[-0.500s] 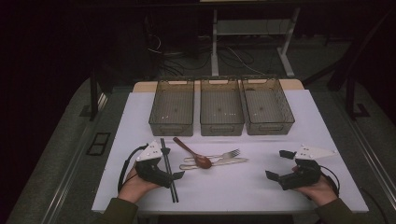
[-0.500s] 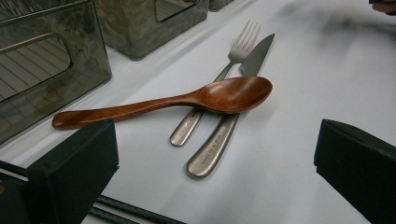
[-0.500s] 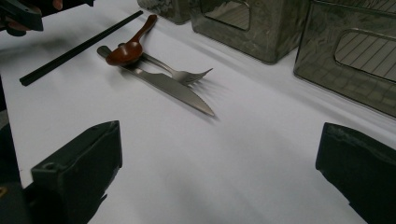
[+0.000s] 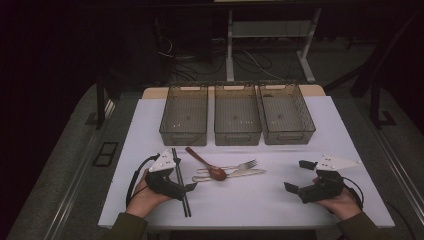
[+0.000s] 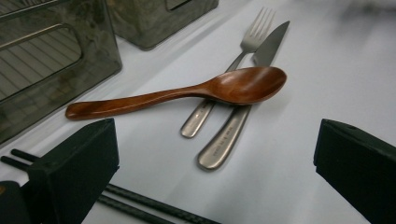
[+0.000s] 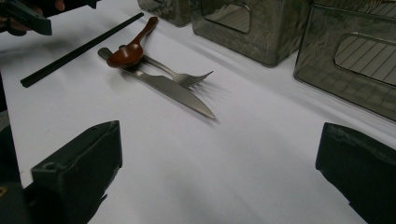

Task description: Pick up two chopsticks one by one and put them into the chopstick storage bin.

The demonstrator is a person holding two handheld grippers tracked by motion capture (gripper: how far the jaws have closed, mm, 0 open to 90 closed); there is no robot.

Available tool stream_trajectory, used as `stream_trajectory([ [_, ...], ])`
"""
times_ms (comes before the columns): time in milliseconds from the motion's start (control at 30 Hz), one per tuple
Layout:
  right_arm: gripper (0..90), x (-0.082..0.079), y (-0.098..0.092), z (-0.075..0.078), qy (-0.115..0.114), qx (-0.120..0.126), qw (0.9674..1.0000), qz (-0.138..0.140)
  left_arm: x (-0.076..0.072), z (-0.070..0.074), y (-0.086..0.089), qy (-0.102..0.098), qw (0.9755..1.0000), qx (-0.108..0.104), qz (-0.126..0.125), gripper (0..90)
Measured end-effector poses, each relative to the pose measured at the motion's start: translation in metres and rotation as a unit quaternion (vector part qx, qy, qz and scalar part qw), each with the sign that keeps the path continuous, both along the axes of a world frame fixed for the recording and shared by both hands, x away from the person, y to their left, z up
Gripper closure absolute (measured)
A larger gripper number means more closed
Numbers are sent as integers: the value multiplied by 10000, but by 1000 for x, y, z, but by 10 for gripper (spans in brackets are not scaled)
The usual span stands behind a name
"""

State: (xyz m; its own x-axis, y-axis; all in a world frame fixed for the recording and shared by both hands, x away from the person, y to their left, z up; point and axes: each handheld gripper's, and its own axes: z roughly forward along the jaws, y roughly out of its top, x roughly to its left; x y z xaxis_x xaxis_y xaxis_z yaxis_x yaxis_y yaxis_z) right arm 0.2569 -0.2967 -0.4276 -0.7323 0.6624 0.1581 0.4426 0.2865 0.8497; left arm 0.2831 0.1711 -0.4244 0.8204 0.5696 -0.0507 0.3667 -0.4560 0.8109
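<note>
Left gripper [image 4: 186, 176]: jaws stood wide apart with nothing between them; it rested low at the table's seven o'clock, pointing toward the cutlery.
Right gripper [image 4: 299, 176]: jaws likewise spread and empty, at the table's five o'clock, well apart from the cutlery.
Black chopsticks [image 4: 180, 182]: a slim, straight pair lying side by side just under the left gripper, running from twelve to six o'clock.
Brown wooden spoon [image 5: 187, 94]: just ahead of the left gripper's open jaws, its bowl resting across the handles of the two steel pieces, its handle pointing toward eleven o'clock in the high view.
Steel fork [image 5: 236, 59]: lying flat beneath the spoon bowl, tines toward three o'clock in the high view.
Steel table knife [image 5: 243, 112]: beside the fork, touching it, blade toward three o'clock.
Handling, spoon: judged light, rigid and smooth-lacquered, so rather slippery; it lay on top, free to lift first.
Hold point, spoon: the narrow handle near mid-length, clear of the steel beneath.
Handling, steel pieces: judged heavier, stiff, thin and slick; they lay flat, so harder to pinch.
Three clear grey plastic bins [image 4: 237, 114]: side by side at twelve o'clock on the white tabletop [image 4: 260, 200], apparently empty.
</note>
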Motion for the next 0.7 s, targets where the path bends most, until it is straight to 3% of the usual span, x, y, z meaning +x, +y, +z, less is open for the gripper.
stream_trajectory([
  [333,0,2,0,-1,13,-59,10000,-39,14,-5,4,160,9990,196,363,26],
  [567,0,1,0,-1,13,-97,9999,-21,25,-8,11,303,9962,373,727,111],
  [700,0,1,1,-2,30,-108,9999,-41,29,-12,13,424,9933,444,979,160],
])
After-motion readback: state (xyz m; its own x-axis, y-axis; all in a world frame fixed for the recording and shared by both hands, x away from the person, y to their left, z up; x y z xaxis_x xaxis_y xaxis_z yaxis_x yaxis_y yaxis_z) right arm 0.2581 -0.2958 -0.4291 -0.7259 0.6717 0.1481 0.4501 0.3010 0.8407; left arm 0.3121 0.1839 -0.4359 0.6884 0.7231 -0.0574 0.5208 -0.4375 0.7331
